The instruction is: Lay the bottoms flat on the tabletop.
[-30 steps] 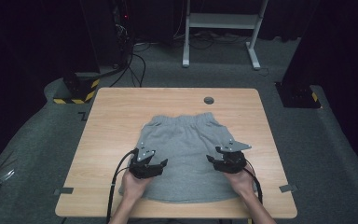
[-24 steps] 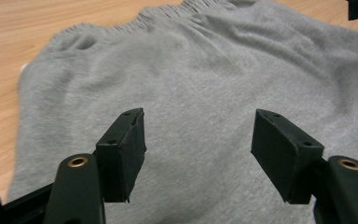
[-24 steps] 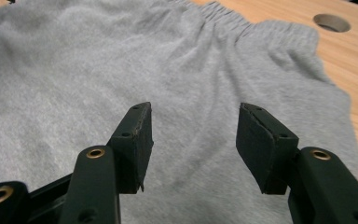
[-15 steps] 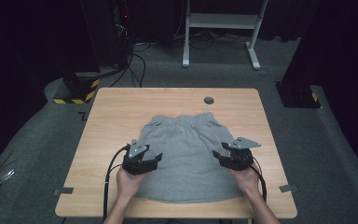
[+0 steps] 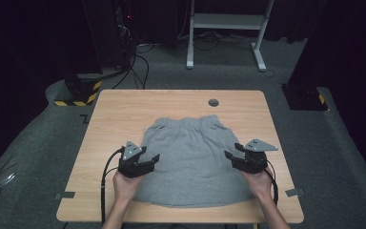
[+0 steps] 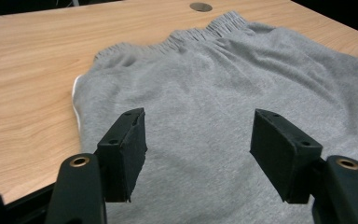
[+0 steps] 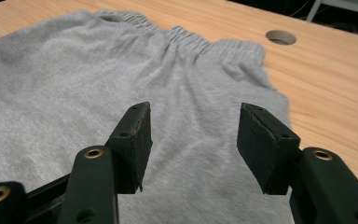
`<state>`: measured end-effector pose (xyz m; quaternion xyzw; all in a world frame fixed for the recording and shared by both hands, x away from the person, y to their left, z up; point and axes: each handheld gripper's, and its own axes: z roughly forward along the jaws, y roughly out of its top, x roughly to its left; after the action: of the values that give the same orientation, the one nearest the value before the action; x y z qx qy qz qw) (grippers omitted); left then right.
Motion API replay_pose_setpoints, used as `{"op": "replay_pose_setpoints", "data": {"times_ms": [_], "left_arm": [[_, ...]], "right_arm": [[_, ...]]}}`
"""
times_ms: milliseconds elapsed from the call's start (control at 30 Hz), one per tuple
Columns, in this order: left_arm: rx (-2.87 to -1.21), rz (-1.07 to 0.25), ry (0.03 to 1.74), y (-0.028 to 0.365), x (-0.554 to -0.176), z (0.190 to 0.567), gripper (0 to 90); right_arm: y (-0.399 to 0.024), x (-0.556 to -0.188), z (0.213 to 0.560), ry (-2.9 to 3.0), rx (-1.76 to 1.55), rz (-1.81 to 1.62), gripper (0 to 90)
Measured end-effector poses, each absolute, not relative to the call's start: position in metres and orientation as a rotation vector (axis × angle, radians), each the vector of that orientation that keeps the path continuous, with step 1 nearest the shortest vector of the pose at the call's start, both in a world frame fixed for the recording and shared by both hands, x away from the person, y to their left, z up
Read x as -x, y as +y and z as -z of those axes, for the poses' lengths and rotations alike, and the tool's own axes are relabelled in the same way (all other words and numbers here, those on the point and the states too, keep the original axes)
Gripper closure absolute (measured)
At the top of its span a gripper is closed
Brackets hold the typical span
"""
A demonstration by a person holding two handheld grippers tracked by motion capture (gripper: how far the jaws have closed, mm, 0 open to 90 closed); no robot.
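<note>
High view shows a pair of grey shorts (image 5: 193, 160) lying flat on the wooden surface (image 5: 114, 114), with the elastic waistband (image 5: 183, 121) on the far side and the leg hems toward the person. The left hand-held gripper (image 5: 153, 157) is at the left edge of the shorts, and the right hand-held gripper (image 5: 228, 155) is at the right edge; each one is held by a hand (image 5: 124, 183) coming from the bottom. A small round hole (image 5: 213, 102) is in the surface beyond the waistband. In the left gripper view, the left hand-held gripper (image 6: 198, 140) has its jaws spread wide apart over the grey cloth (image 6: 223, 93), with nothing between them, and the left border of the shorts is just beside the left jaw. In the right gripper view, the right hand-held gripper (image 7: 193, 142) is also spread, empty, above the cloth (image 7: 74, 93), with the right border of the shorts near its right jaw. Whether the jaws touch the cloth, I cannot tell.
</note>
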<state>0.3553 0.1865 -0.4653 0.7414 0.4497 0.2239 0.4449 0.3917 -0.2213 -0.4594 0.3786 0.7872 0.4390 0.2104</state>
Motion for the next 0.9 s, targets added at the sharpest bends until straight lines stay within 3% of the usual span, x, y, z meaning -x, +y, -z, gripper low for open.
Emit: {"op": "replay_pose_setpoints", "data": {"times_ms": [900], "left_arm": [[-1.748, -0.606, 1.214, 0.232, -0.344, 0.464, 35.5]], "right_arm": [[-0.264, -0.38, 0.46, 2.071, -1.142, -1.237, 44.9]]}}
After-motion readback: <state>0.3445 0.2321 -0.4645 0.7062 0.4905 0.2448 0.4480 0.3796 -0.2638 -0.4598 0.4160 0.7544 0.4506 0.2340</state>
